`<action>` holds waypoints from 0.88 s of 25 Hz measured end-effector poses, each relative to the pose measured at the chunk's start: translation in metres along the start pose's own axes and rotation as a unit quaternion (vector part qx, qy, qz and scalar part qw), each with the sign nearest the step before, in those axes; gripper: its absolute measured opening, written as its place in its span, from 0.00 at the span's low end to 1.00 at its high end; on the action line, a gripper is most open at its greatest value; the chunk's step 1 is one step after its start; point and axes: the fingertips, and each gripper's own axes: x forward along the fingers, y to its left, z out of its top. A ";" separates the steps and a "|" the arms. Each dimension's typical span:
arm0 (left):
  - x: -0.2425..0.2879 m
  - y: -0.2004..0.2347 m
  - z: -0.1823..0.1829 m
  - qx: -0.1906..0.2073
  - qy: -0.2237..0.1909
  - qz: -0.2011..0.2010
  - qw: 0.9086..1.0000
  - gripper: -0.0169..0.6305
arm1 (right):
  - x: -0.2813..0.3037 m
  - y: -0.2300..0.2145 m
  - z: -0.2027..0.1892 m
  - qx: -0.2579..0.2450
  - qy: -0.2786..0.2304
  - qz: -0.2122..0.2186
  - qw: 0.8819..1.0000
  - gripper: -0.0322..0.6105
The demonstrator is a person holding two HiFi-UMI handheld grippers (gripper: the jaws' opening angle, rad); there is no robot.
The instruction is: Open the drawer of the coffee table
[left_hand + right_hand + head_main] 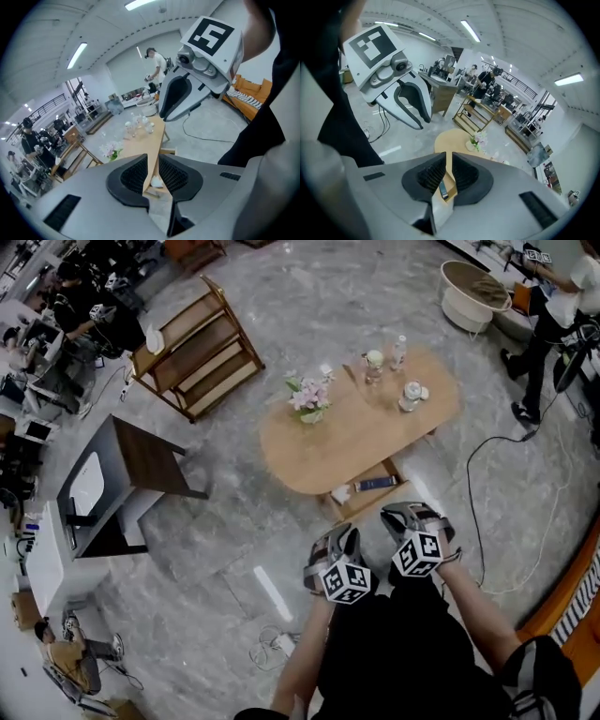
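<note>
The drawer (367, 491) stands pulled out from under the oval tabletop (319, 454) at centre frame, with a dark flat object (377, 483) inside. It looks like a light, stiff wooden box that should slide straight, and its front edge seems the best place to pinch. Just below it in the frame, the left tool (341, 532) and right tool (409, 512) are both narrowed almost to touching and hold nothing.

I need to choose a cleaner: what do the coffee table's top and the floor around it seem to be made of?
Coffee table top: probably light wood or wood veneer, going by its even tan colour and matte look with no glare. Floor: seemingly polished stone or marble-look tile, since it is grey with pale veining and has a bright streak like a reflected lamp. The pictures leave the exact material open.
</note>
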 end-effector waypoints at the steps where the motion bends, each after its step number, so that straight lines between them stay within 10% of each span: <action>1: -0.008 0.004 0.005 -0.009 -0.012 0.008 1.000 0.14 | -0.005 -0.001 0.009 0.007 -0.011 -0.009 1.000 0.11; 22: -0.091 0.004 0.099 -0.160 -0.144 0.100 0.971 0.05 | -0.125 -0.029 0.057 -0.003 -0.132 -0.084 0.988 0.07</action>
